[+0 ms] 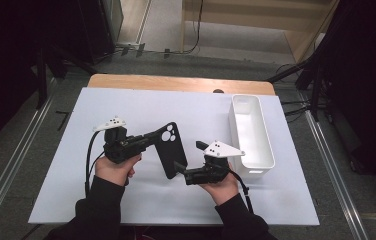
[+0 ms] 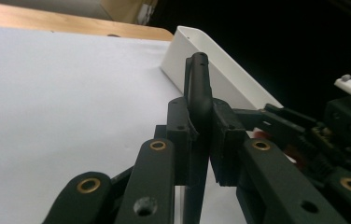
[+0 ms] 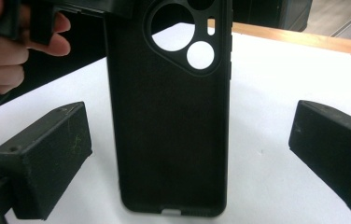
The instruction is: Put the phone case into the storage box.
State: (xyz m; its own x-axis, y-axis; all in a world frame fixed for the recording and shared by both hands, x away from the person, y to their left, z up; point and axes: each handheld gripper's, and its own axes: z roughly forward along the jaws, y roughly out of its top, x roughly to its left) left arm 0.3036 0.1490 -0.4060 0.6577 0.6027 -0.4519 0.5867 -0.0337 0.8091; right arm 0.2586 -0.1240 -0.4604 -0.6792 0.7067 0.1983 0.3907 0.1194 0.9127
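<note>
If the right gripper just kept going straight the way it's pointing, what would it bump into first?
Most likely the black phone case, which stands right ahead between the right gripper's open jaws. The left gripper holds it clamped by its top end. How near it is, I can't judge.

Black phone case [image 1: 170,148], camera cutouts, held on edge above table

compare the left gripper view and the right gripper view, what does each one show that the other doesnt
Left gripper view alone: the phone case seen edge-on, clamped between the left tool's pads, with the white bin behind it and the right tool off to the side.

Right gripper view alone: the case's broad back with its camera cutouts, the right tool's pads standing wide apart on either side without touching it, and the person's left hand.

Both: the black case, the white table cover and the wooden table edge.
</note>
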